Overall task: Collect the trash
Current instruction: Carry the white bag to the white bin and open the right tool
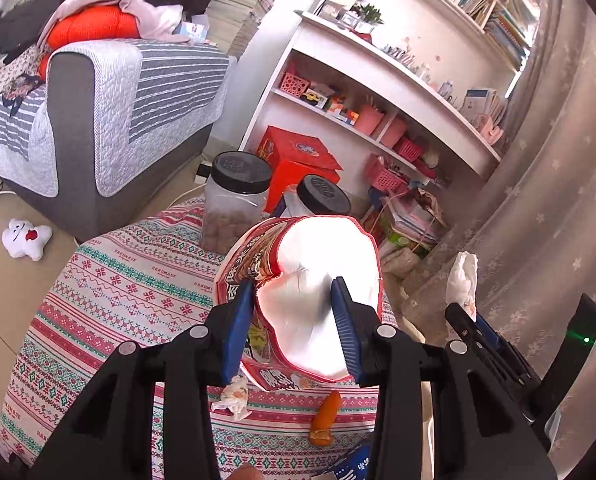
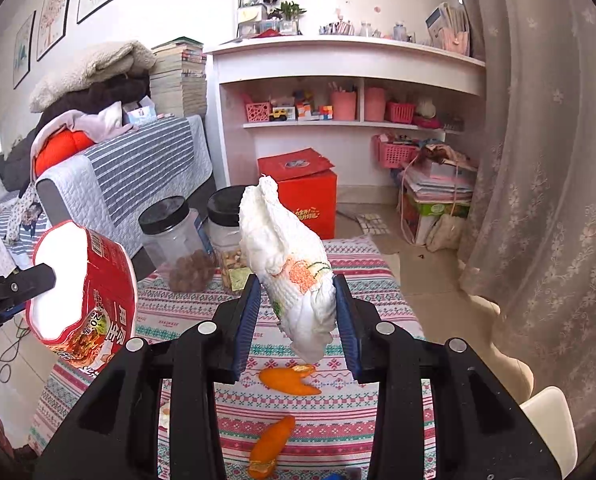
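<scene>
My left claw (image 1: 294, 320) has the red instant-noodle cup (image 1: 298, 300) pinched by its rim: one blue pad outside the printed wall, the other inside vs the shiny white lining. Cup is tipped on its side, mouth toward the cam, lifted clear of the desk (image 1: 118, 300) w/ its patterned red-green cloth. From the right cam I see the same cup (image 2: 86, 288) at left, off the desk.

My right claw (image 2: 296, 308) is partly closed on a crumpled white tissue (image 2: 294, 268) w/ an orange flower print; both pads press its sides, the wad sticks up above the pads and hangs a bit below. It's held in the air over the desk (image 2: 357, 272).

Still lying on the cloth: two orange peels, one just under the tissue (image 2: 288, 380), another nearer me (image 2: 270, 446), plus a small crumpled tissue (image 1: 234, 396) under the left claw. A blue packet edge (image 1: 353, 464) shows at the bottom, can't tell what it is.

Two clear jars w/ black lids (image 2: 178, 240) stand at the desk's far edge, near the grey sofa (image 2: 118, 184).
</scene>
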Motion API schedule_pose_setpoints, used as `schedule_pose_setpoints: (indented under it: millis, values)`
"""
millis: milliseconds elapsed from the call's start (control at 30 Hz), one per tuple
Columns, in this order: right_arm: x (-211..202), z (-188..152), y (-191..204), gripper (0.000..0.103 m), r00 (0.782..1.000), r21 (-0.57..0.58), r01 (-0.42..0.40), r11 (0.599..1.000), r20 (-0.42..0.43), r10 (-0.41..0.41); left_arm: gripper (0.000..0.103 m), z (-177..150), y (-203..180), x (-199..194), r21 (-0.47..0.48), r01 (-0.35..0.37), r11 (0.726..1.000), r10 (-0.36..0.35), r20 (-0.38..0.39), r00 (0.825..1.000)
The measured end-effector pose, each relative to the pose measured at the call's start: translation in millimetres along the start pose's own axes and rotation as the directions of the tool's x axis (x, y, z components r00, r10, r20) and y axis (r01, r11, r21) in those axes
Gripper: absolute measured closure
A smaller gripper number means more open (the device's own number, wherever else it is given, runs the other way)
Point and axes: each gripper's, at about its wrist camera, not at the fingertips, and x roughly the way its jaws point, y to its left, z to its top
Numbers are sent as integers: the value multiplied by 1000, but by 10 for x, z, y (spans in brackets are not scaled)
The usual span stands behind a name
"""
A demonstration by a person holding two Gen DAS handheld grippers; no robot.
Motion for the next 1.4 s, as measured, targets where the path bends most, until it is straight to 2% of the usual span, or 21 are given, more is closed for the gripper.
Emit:
schedule_pose_setpoints:
  millis: [267, 667, 1033, 1200, 1267, 1300, 1333, 1400]
  values:
    - [-266, -21, -314, 68, 997, 19, 67, 998, 35, -68, 63, -101, -400, -29, 25, 53, 998, -53, 5, 999]
    - [-577, -179, -1042, 68, 985, 82, 168, 982, 26, -171, 67, -336, -1063, 73, 82, 134, 988, -130, -46, 990]
    - [-946, -437, -1742, 67, 956, 150, 291, 945, -6, -293, 67, -617, -1607, 144, 127, 210, 969, -197, -111, 974]
    - [-1091, -626, -2129, 67, 936, 207, 352, 913, -65, -346, 67, -793, -1888, 212, 148, 254, 956, -230, -160, 960]
    - [-1139, -701, -2257, 65, 932, 229, 362, 904, -97, -349, 67, -879, -2011, 229, 159, 271, 949, -242, -180, 953]
    - [-1161, -743, -2313, 61, 930, 239, 367, 899, -118, -348, 67, -922, -2074, 243, 165, 281, 946, -248, -191, 950]
    - [-1177, -787, -2365, 48, 929, 251, 368, 895, -140, -343, 67, -965, -2137, 256, 171, 290, 941, -255, -202, 946]
    - [-1247, -877, -2469, 34, 920, 289, 390, 874, -166, -356, 67, -1056, -2269, 272, 185, 310, 933, -268, -223, 937]
